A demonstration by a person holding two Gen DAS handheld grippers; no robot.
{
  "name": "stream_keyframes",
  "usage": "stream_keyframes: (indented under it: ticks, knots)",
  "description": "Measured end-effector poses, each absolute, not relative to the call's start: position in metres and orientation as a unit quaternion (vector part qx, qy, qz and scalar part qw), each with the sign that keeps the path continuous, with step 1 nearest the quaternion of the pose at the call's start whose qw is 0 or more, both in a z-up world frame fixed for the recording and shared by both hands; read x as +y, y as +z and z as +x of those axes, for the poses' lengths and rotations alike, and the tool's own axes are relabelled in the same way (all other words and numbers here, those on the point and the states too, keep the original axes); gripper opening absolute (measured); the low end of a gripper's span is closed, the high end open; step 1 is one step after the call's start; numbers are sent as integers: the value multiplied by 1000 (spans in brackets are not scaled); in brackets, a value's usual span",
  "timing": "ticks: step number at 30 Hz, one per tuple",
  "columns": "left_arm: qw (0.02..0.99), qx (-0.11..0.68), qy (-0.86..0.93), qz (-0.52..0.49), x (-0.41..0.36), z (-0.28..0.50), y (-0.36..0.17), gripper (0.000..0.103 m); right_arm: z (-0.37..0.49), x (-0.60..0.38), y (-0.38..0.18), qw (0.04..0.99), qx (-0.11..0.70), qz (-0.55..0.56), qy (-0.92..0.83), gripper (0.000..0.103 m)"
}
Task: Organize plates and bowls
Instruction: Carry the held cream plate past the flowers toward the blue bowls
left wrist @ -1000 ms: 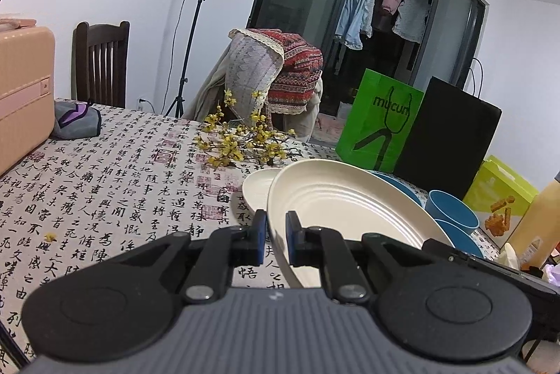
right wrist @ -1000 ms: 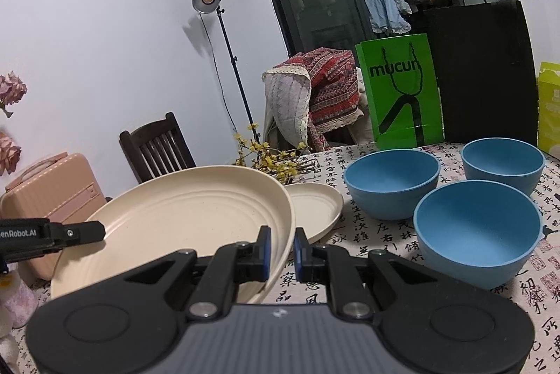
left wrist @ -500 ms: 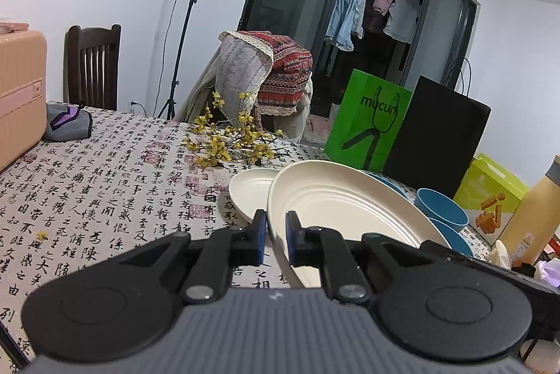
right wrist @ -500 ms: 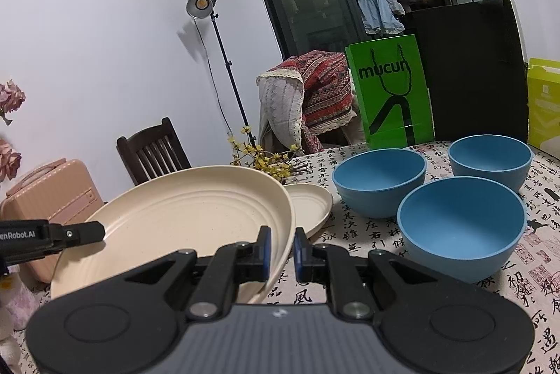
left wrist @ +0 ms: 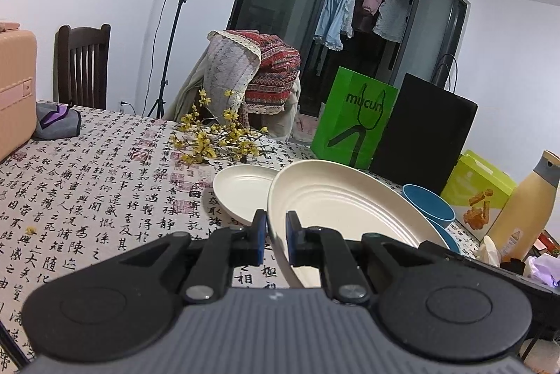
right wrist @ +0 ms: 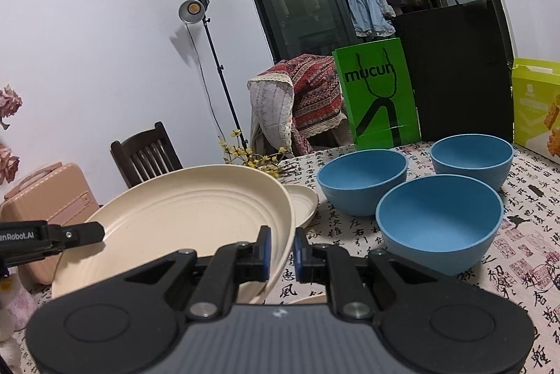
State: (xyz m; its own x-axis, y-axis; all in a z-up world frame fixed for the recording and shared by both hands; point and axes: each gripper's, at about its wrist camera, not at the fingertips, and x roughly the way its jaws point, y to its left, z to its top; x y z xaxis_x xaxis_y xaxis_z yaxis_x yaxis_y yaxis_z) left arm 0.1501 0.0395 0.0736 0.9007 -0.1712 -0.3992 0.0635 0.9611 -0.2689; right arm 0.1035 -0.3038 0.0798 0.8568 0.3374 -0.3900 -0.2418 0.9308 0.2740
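Plates and bowls share the table (left wrist: 105, 185): the large cream plate (right wrist: 182, 220) is carried tilted above it, the left gripper (left wrist: 276, 235) and right gripper (right wrist: 281, 251) each clamped on opposite rims. This looks like the stacking step; next it should be lowered level onto the small cream plate (left wrist: 241, 190) just beyond. Three blue bowls (right wrist: 441, 220) sit empty, unstacked, nearby.

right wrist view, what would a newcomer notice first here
A large cream plate held up off the table, tilted, with the right tongs and left tongs shut on opposite rims. To its right, three blue bowls stand on the calligraphy tablecloth; a smaller cream plate lies behind.
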Motion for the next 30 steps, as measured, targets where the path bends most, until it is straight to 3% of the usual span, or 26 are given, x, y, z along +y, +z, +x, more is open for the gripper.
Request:
stream_keyframes:
  ticks: [30]
  knots:
    - [966,217,-87,-114,16,137,70,12,81,-323,80,961,218,115,128,12]
